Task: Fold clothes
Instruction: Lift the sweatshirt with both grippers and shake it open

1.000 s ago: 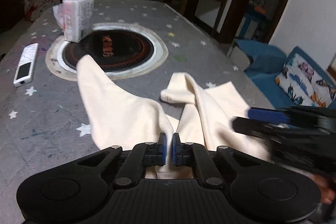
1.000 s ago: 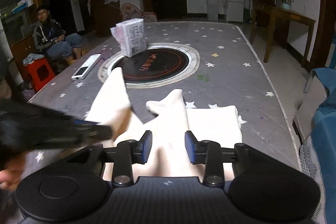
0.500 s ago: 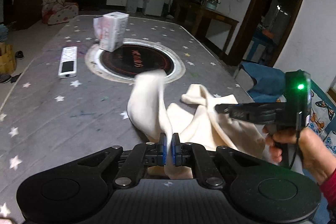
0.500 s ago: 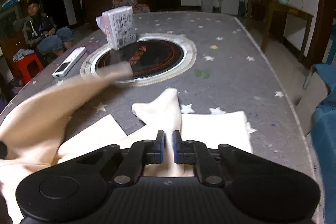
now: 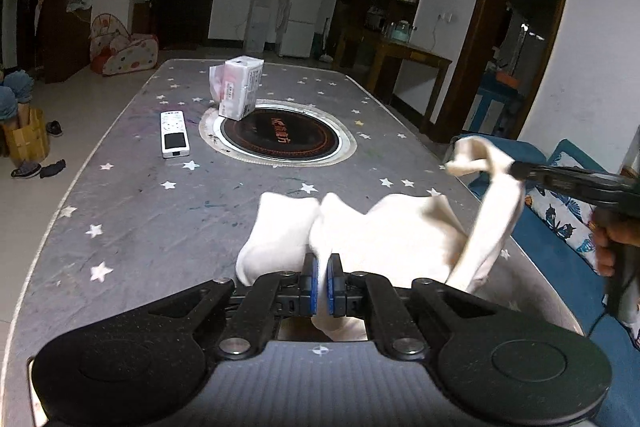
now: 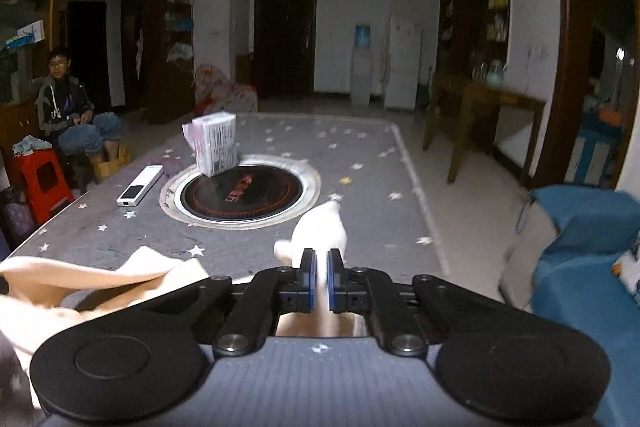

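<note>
Both left tongs [image 5: 319,277] and right tongs [image 6: 319,277] are clamped on the cloth [image 5: 384,227], lifted off the tabletop [image 5: 160,219]; next, spread it flat.

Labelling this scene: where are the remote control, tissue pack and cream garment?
remote control [image 5: 174,133], left wrist view, its middle.
tissue pack [image 5: 240,87], left wrist view, front face.
cream garment [image 5: 404,231], left wrist view, bunched middle.

Garment's [image 6: 80,279] left part cut off, blurred
</note>
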